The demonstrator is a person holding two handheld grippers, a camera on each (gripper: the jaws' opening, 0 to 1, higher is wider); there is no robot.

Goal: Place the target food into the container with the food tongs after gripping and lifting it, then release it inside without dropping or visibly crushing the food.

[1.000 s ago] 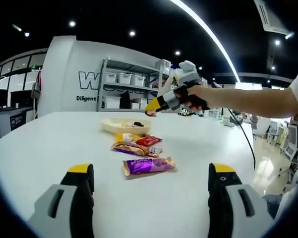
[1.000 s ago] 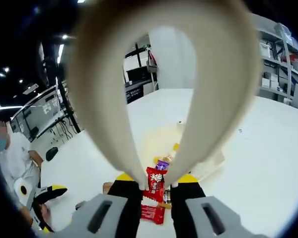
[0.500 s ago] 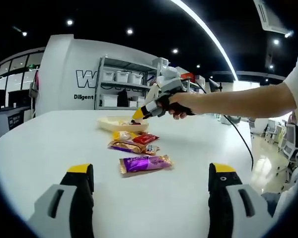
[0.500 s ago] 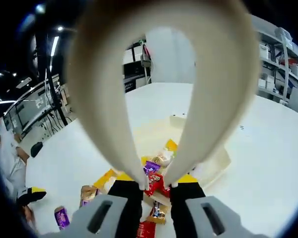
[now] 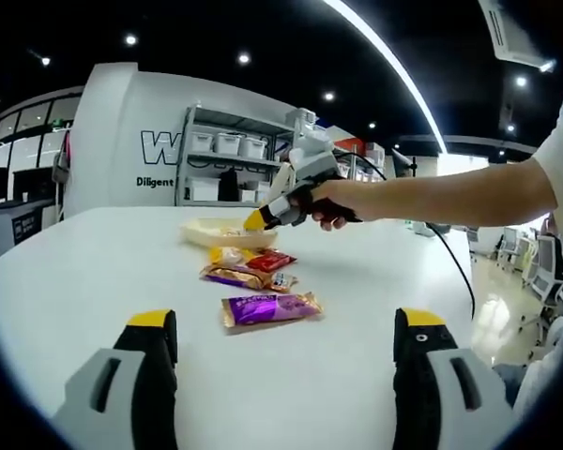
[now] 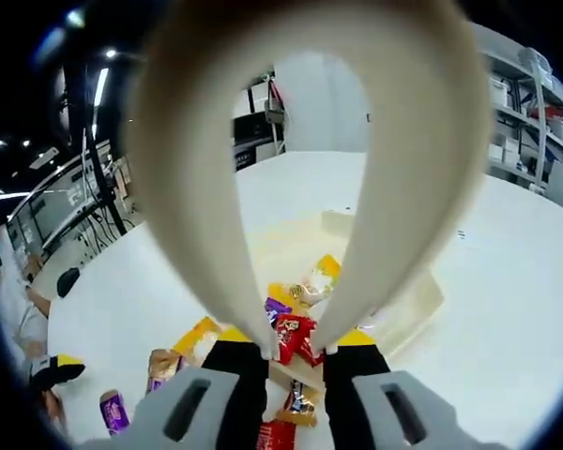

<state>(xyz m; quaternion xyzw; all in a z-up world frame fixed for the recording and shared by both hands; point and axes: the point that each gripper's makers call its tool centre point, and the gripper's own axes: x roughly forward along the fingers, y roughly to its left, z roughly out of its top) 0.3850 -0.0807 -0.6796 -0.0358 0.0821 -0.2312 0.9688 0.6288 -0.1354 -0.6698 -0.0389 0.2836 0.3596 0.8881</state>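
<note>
My right gripper [image 6: 296, 339] is shut on cream food tongs [image 6: 216, 187], whose tips pinch a red snack packet [image 6: 296, 336]. The packet hangs just above the cream tray [image 6: 415, 307], which holds several wrapped snacks. In the left gripper view a hand holds that right gripper [image 5: 280, 202] low over the tray [image 5: 206, 232] at the far side of the table. My left gripper [image 5: 286, 321] stands open near the table's front, nothing between its jaws. Purple [image 5: 267, 307], gold [image 5: 233, 276], red [image 5: 270, 261] and yellow [image 5: 226, 254] packets lie between it and the tray.
The white table [image 5: 84, 281] stretches wide to the left and right of the packets. Loose packets lie beside the tray: yellow [image 6: 196, 336], brown [image 6: 161, 363], purple [image 6: 113, 410]. Shelving with bins [image 5: 227, 169] stands behind the table. A cable [image 5: 458, 272] trails off the right edge.
The right gripper has carried the red packet from above the loose packets to over the tray and come lower. The left gripper stays open and in place.
</note>
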